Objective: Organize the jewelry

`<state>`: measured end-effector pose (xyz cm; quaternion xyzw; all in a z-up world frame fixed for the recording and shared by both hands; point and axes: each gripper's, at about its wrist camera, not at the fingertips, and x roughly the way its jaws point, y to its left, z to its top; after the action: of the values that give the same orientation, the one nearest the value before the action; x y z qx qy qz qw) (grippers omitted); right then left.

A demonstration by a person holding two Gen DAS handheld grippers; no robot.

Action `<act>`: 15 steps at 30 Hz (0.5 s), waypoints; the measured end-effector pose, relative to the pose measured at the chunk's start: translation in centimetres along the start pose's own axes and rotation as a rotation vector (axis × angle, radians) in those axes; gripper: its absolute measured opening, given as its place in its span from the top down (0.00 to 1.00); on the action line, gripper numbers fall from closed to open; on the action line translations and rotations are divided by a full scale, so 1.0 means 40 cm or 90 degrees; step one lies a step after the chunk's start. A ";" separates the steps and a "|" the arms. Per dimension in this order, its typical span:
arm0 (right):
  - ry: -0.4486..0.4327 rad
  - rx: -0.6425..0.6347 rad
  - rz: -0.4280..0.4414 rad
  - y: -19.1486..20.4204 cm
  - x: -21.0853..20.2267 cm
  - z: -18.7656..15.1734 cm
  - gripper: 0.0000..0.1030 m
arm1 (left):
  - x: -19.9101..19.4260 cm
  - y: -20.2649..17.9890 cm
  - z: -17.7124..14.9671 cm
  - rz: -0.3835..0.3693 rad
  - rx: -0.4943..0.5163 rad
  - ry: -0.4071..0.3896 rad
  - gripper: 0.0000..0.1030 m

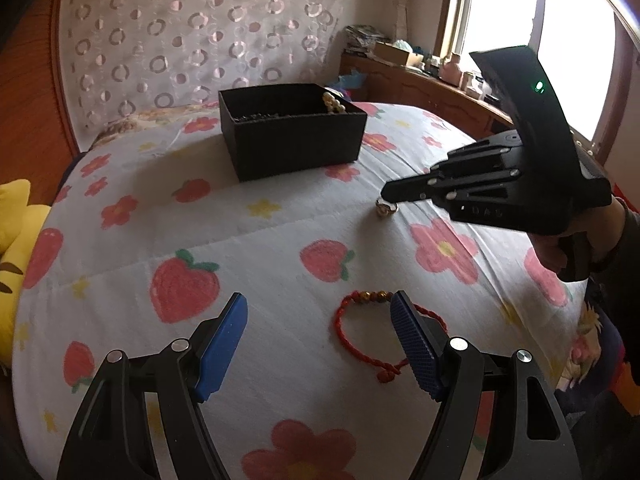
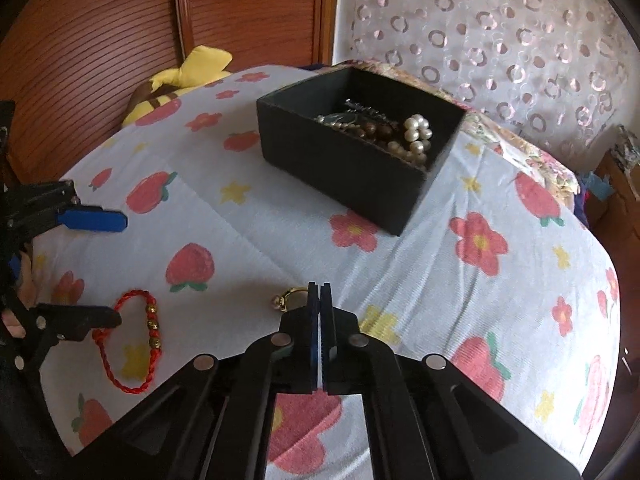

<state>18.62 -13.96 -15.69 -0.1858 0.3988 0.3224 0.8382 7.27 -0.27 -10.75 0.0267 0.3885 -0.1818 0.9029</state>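
A black box sits on the bed and holds pearls and dark bead strings. A red cord bracelet with gold beads lies on the sheet. My left gripper is open, its right finger over the bracelet's edge. A gold ring lies on the sheet. My right gripper is shut, its tips touching the ring's right side; whether it grips the ring is unclear.
The bed has a white sheet printed with strawberries and flowers. A yellow plush toy lies at the bed's edge by the wooden headboard. A cluttered wooden shelf runs under the window.
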 end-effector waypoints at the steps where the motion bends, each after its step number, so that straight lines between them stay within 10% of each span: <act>1: -0.005 0.001 -0.001 -0.002 -0.006 -0.001 0.99 | 0.004 0.002 0.002 -0.002 0.001 0.003 0.41; 12: -0.039 0.002 0.022 0.003 -0.063 0.001 1.00 | 0.023 -0.022 0.004 -0.006 0.033 0.023 0.97; 15: -0.039 -0.002 0.020 0.014 -0.057 -0.002 0.98 | 0.021 -0.023 0.001 -0.003 0.042 0.024 0.99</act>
<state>17.11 -14.50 -13.97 -0.1710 0.3756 0.3417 0.8443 7.52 -1.39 -11.23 0.0589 0.3990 -0.1965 0.8937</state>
